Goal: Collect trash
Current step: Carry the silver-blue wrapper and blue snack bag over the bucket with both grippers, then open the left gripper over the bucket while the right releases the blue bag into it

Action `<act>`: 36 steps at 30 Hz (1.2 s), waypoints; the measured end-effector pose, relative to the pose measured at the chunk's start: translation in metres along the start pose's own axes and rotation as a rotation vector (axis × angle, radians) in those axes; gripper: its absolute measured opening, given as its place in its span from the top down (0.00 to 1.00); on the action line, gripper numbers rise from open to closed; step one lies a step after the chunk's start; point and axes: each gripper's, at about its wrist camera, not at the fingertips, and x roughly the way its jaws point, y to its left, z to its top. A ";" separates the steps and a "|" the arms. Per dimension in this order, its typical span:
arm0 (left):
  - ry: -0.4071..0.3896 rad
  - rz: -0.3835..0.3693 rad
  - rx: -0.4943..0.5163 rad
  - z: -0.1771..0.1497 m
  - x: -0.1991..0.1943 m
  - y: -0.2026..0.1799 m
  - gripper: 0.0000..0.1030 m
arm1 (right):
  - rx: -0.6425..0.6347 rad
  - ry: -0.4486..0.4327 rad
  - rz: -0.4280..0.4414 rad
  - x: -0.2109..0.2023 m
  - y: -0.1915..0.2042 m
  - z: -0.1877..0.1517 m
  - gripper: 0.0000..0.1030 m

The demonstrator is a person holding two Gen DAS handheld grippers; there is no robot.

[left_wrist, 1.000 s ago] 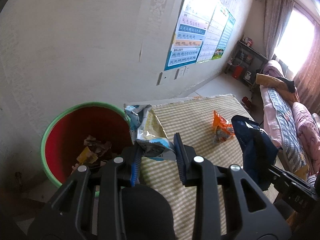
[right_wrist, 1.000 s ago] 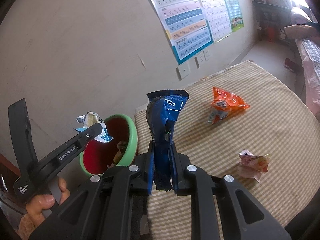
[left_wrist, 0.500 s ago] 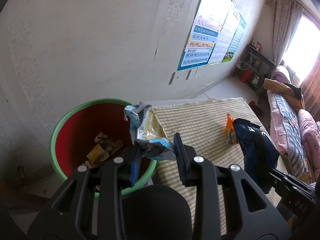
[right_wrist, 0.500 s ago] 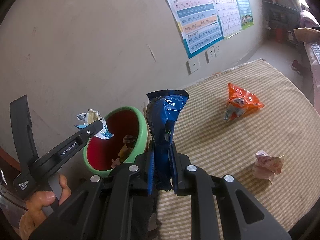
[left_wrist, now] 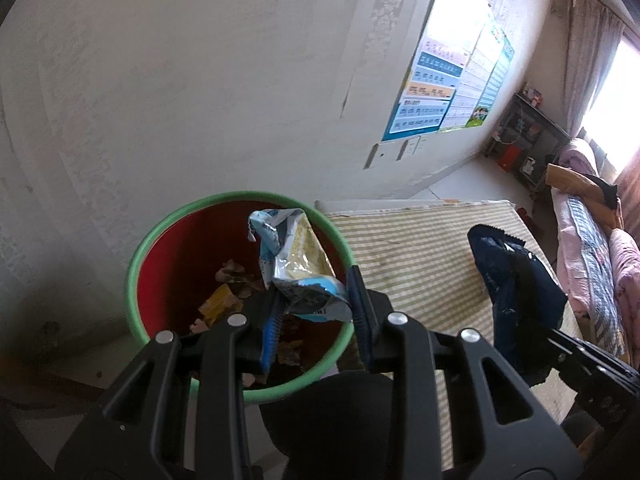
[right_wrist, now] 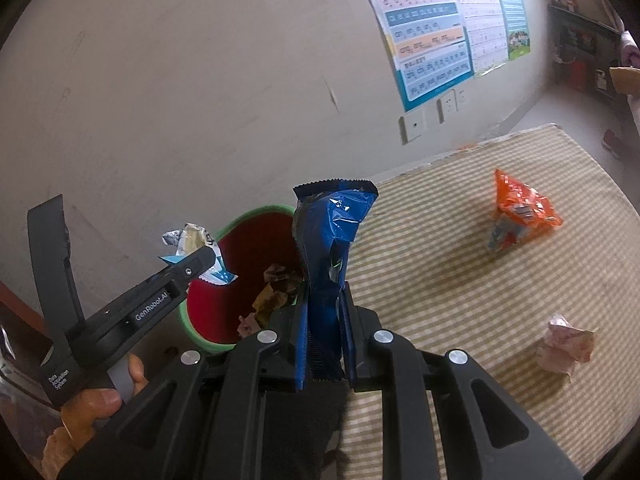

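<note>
The left claw (left_wrist: 314, 314) pinches a white wrapper (left_wrist: 294, 264) over the red bin (left_wrist: 160, 240). The right claw (right_wrist: 326, 336) squeezes a blue bag (right_wrist: 326, 240). An orange packet (right_wrist: 520, 216) lies on the striped cloth (right_wrist: 440, 280).

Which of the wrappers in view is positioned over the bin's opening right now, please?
The crumpled white-and-light-blue wrapper in the left gripper, above the red bin; the others are held beside it or on the table.

I note a pale, scuffed plaster wall (left_wrist: 192, 92) with a patterned vertical strip. Learning charts (right_wrist: 430, 36) hang on it above white wall sockets (right_wrist: 412, 126). A table under a striped beige cloth (right_wrist: 472, 280) stands against the wall. At the far end I see a dark shelf unit (left_wrist: 528, 144), a bed with pink bedding (left_wrist: 596, 240), and a curtained window (left_wrist: 608, 92) admitting strong daylight. The floor (left_wrist: 460, 184) is light.
</note>
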 end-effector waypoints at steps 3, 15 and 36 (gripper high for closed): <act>0.005 0.012 -0.010 0.000 0.003 0.008 0.71 | -0.008 0.008 0.007 0.006 0.004 0.003 0.85; 0.043 0.055 -0.059 0.002 0.020 0.038 0.71 | -0.019 0.072 0.073 0.048 0.024 0.022 0.85; 0.114 0.100 -0.106 0.003 0.056 0.078 0.39 | -0.024 0.152 0.160 0.102 0.057 0.038 0.54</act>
